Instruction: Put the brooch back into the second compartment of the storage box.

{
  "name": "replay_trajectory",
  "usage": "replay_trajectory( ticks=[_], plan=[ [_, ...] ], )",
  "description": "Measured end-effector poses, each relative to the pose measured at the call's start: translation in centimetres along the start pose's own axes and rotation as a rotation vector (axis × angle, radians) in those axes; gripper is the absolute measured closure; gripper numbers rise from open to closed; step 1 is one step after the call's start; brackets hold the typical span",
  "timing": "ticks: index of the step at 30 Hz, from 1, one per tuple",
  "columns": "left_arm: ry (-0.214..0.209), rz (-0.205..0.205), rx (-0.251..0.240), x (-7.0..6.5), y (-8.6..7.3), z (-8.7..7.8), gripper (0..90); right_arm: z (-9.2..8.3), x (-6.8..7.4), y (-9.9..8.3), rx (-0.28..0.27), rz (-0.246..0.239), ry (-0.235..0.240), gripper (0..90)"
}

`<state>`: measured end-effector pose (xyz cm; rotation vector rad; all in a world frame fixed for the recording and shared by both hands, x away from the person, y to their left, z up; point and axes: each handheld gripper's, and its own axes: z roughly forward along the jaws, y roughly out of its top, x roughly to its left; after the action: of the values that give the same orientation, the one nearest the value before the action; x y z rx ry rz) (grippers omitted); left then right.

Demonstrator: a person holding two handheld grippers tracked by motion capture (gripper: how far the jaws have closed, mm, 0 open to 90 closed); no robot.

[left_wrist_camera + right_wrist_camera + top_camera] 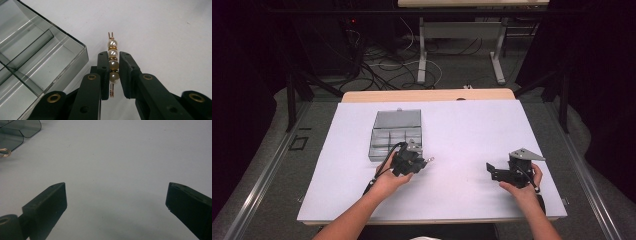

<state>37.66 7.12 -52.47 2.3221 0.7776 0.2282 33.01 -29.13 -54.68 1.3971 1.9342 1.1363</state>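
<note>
The left gripper (113, 71) pinches one pearl pin (112, 62) crosswise between its jaws: four pearls in a row on a gold wire, two of them past the jaw tips and two between the jaws, the wire's ends sticking out at both sides. Just left of those jaws stands one clear plastic organizer box (37, 57), its divided compartments open, lid raised behind it in the high view. Well apart, the right gripper (493, 171) is spread wide over the white table sheet (472, 130), with nothing between its two jaws
</note>
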Motion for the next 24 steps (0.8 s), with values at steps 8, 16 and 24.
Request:
replay_trajectory(
  ticks=[8,16,24],
  plan=[
    [-0.004,-0.014,-0.017,-0.3,0.3,-0.5,79.2,0.0,0.0,0.0,-0.003,0.003,0.0,3.2],
    [0.008,-0.004,-0.031,-0.1,0.8,-1.3,79.2,0.0,0.0,0.0,-0.002,0.0,-0.002,3.2],
    [0.021,-0.013,-0.049,0.3,1.0,-1.9,79.2,0.0,0.0,0.0,-0.004,0.003,-0.001,3.2]
  ],
)
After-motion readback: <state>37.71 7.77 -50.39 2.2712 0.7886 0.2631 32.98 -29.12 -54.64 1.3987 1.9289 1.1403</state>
